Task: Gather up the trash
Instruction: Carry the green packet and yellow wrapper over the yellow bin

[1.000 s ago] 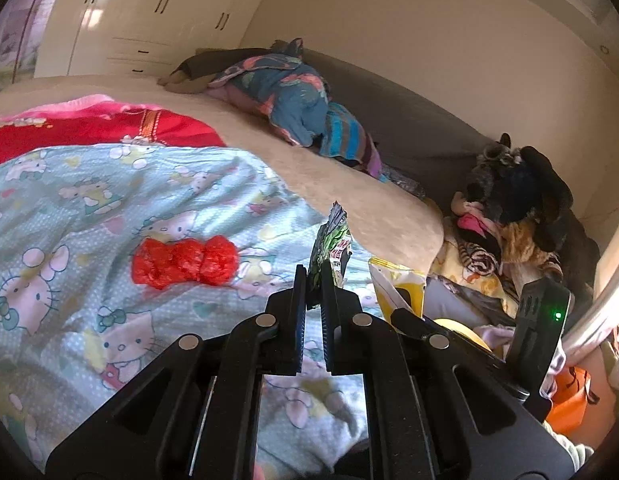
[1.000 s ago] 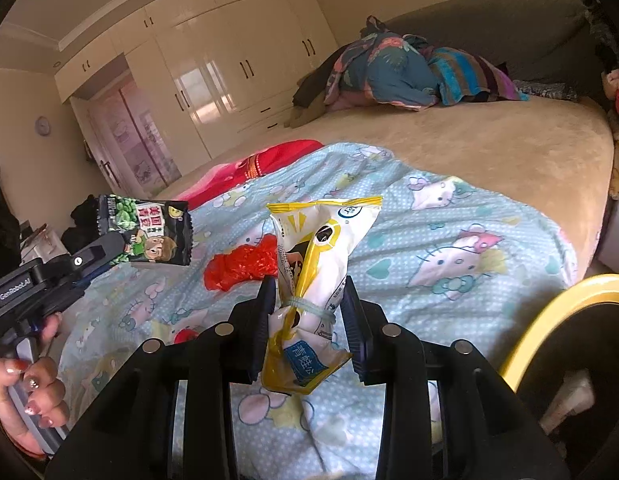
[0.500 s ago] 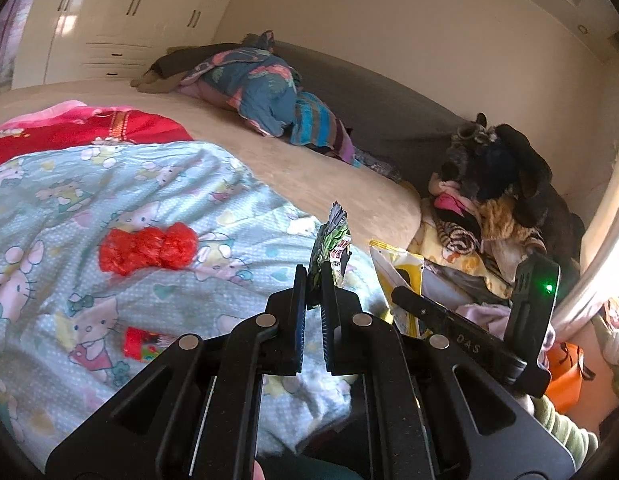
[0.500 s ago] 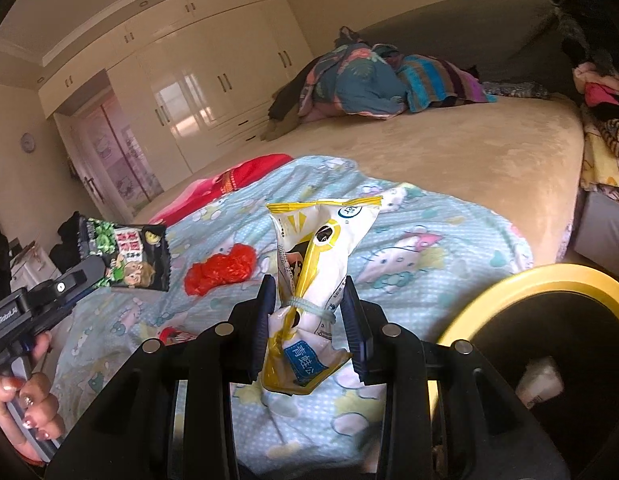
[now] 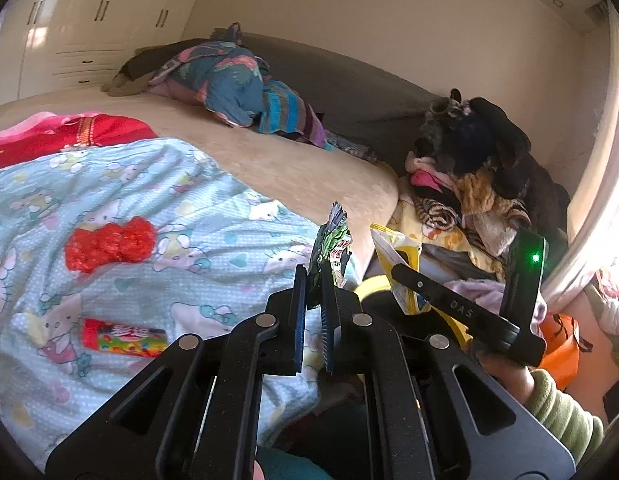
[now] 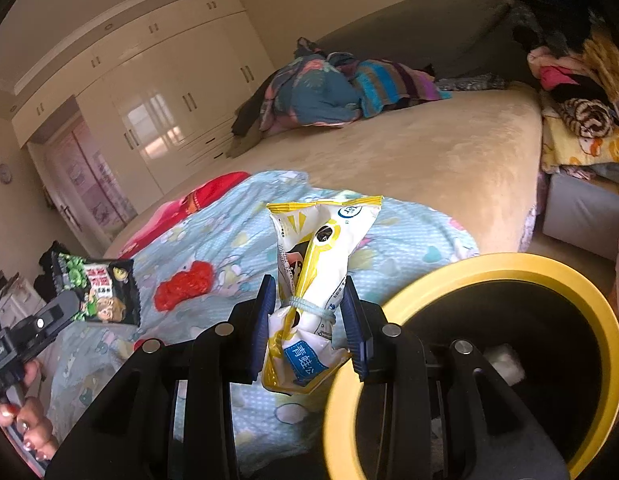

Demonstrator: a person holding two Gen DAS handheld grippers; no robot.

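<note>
The yellow and white snack bag [image 6: 317, 276] is showing blue-panel Chinese characters reading "青蛙公" near its lower end, with the rest cut off by the crumple. The arm of the right gripper [image 5: 461, 312], seen from the left wrist view, is carrying the raised letters "DAS". The green and black snack packet [image 6: 97, 290] is bearing large Chinese characters on a red patch, too blurred to read, and the print on the red candy tube [image 5: 123, 337] on the bed is not legible either.

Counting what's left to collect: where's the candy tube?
Left wrist view, lower left: the candy tube lies on the blue quilt, below the red wrapper.
</note>
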